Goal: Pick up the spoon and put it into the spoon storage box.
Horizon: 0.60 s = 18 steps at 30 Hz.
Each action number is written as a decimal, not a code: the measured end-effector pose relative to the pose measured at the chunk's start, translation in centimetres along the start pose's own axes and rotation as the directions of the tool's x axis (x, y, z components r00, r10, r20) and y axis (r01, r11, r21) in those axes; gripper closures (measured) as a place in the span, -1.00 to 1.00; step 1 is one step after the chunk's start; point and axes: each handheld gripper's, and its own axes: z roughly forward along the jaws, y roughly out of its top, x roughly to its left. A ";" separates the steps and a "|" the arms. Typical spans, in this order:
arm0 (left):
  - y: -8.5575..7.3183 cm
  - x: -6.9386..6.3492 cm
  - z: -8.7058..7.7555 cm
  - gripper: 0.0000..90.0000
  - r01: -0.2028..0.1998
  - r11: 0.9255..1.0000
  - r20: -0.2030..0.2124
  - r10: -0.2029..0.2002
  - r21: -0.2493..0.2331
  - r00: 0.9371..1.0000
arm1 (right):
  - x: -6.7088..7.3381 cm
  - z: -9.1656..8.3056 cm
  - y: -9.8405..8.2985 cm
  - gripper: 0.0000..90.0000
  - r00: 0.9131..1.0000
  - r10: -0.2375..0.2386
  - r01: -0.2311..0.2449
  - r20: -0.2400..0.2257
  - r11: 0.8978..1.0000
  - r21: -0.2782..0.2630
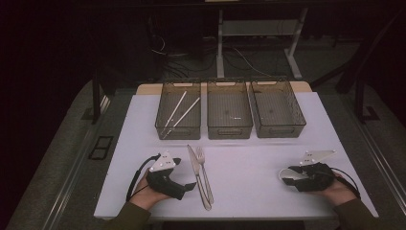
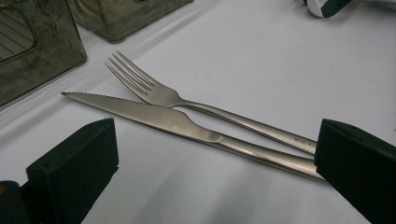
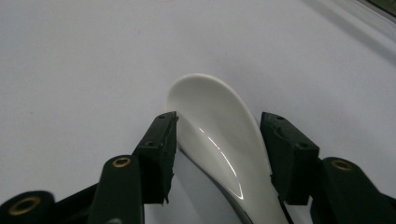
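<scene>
A steel knife [image 1: 197,177] [image 2: 163,119] and a steel fork [image 1: 205,175] [image 2: 159,93] lie side by side on the white tabletop [image 1: 249,191], tips pointing away from me. My left gripper [image 1: 184,173] [image 2: 215,154] rests just to their left and is open. Its jaws stand wide on either side of the two handles, and the right jaw is close to the handle ends. At the right, my right gripper [image 1: 286,175] [image 3: 219,126] is shut on a white spoon [image 1: 290,172] [image 3: 210,102]. Both pads press on the sides of the spoon's bowl, which lies low over the table.
Three dark see-through bins stand in a row at the back: the left bin [image 1: 178,130] holds two white chopsticks [image 1: 179,112], and nothing large shows in the middle bin [image 1: 230,130] or the right bin [image 1: 280,130]. The table's front edge runs just below my hands.
</scene>
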 end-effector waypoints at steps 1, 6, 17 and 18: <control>0.0 0.0 0.0 -1.00 0.000 1.000 0.000 0.000 0.001 1.000 | 0.0 0.0 0.0 0.09 1.000 0.001 -0.001 0.000 1.000 0.002; 0.0 0.0 0.0 -1.00 0.002 1.000 0.000 -0.002 0.002 1.000 | 0.0 -0.1 -0.1 0.16 1.000 -0.028 0.028 0.004 1.000 0.007; 0.0 0.0 0.0 -1.00 -0.002 1.000 0.001 0.002 0.005 1.000 | 0.1 -0.3 0.0 0.34 0.998 -0.056 0.056 -0.002 0.998 0.024; 0.0 0.0 0.0 -1.00 -0.005 1.000 0.003 0.005 0.007 1.000 | 0.1 -0.3 0.0 0.37 0.998 -0.057 0.057 -0.003 0.998 0.026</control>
